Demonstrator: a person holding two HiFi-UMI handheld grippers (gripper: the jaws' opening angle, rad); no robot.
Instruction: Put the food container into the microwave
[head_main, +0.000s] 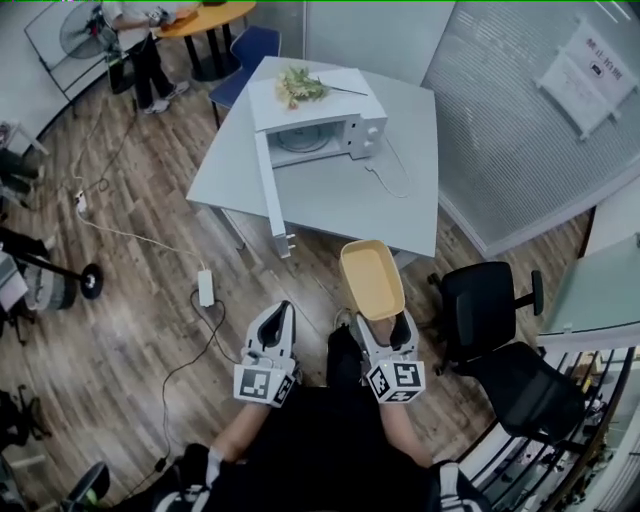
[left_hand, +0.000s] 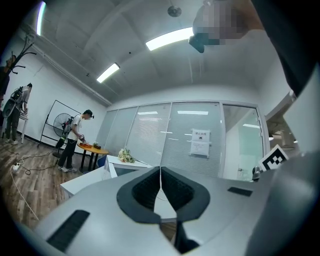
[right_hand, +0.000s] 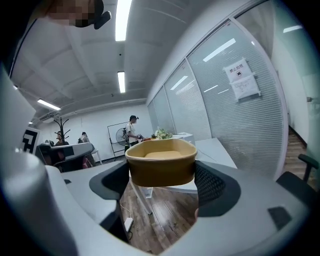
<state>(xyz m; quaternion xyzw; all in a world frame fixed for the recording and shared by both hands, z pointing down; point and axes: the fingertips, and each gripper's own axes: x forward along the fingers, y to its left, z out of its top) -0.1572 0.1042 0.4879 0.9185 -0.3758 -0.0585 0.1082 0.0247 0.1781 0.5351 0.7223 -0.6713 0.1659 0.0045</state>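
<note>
On the grey table (head_main: 330, 195) at upper centre the microwave (head_main: 320, 125) stands door-open, while mid-frame the right gripper (head_main: 383, 322) clamps the yellow food container (head_main: 372, 278) and the left gripper (head_main: 280, 312) shows its 2 jaws closed and empty, so this looks like the carry, with a level reach into the cavity next.

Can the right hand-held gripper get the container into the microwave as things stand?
Probably yes, after stepping closer: the right hand-held gripper holds the container over the floor, short of the table. The microwave has its door open, and nothing blocks the opening.

Wood-plank floor (head_main: 130, 290); grey table (head_main: 410, 150); blinded glass partition (head_main: 500, 110); black office chairs (head_main: 485, 300); ceiling strip lights (left_hand: 170, 38) on.
</note>
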